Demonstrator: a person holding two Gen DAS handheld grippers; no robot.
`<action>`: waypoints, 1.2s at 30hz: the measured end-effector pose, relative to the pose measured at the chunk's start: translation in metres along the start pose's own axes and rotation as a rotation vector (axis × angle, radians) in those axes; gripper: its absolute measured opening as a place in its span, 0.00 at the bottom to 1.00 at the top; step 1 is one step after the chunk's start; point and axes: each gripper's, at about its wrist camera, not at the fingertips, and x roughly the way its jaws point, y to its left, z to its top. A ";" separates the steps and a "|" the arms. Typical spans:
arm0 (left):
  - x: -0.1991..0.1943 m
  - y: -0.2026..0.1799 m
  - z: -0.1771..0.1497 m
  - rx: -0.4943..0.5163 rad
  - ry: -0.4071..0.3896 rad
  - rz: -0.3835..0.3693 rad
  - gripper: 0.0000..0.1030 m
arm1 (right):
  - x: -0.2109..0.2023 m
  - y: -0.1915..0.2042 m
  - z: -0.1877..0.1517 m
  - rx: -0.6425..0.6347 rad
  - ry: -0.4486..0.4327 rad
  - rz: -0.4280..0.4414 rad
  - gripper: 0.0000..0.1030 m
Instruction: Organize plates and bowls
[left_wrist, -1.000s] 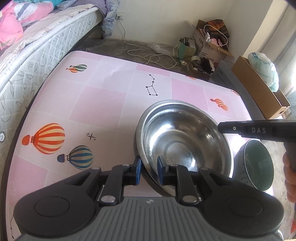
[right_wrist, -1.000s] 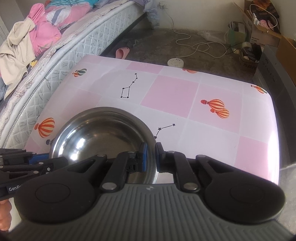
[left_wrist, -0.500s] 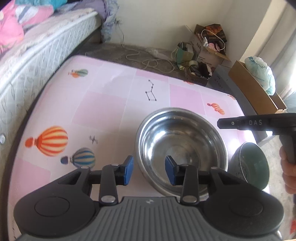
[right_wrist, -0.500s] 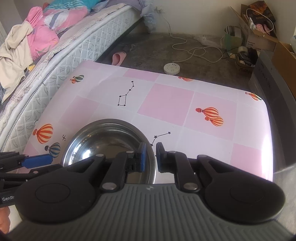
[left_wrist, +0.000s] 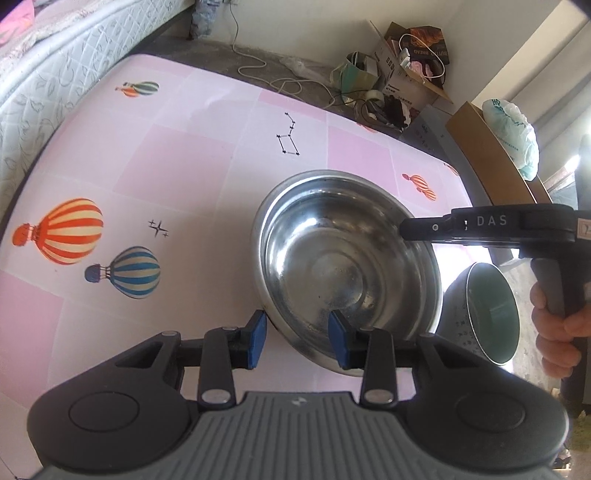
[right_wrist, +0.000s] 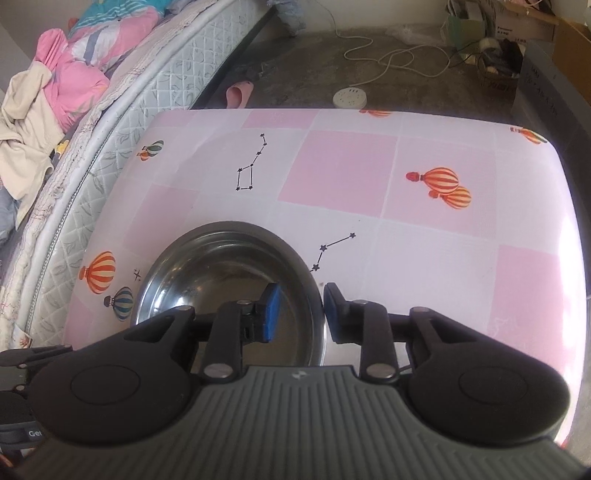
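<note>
A large steel bowl (left_wrist: 347, 266) sits on the pink table (left_wrist: 166, 177); it also shows in the right wrist view (right_wrist: 229, 280). My left gripper (left_wrist: 297, 341) is open, its jaws astride the bowl's near rim without pinching it. My right gripper (right_wrist: 299, 312) is open, its jaws astride the bowl's right rim; its body (left_wrist: 491, 227) reaches over the bowl's far right edge in the left wrist view. A dark bowl with a teal inside (left_wrist: 487, 310) stands just right of the steel bowl.
A mattress (right_wrist: 122, 110) runs along the table's left side with clothes on it. Cardboard boxes (left_wrist: 413, 70), cables and a power strip (right_wrist: 349, 98) lie on the floor beyond the table. The table's right edge (right_wrist: 569, 236) is close.
Both grippers have opened and let go of the steel bowl's rim, the left one first. The bowl has come down to rest on the table.
</note>
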 end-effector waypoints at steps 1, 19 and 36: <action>0.002 0.001 0.000 -0.002 0.007 -0.007 0.36 | 0.001 0.001 0.000 -0.006 0.001 -0.004 0.26; -0.005 0.026 -0.002 -0.035 0.024 0.052 0.33 | 0.013 0.031 -0.006 -0.087 0.052 0.018 0.27; -0.021 0.047 -0.018 -0.045 0.034 0.071 0.33 | 0.009 0.063 -0.035 -0.125 0.095 0.064 0.27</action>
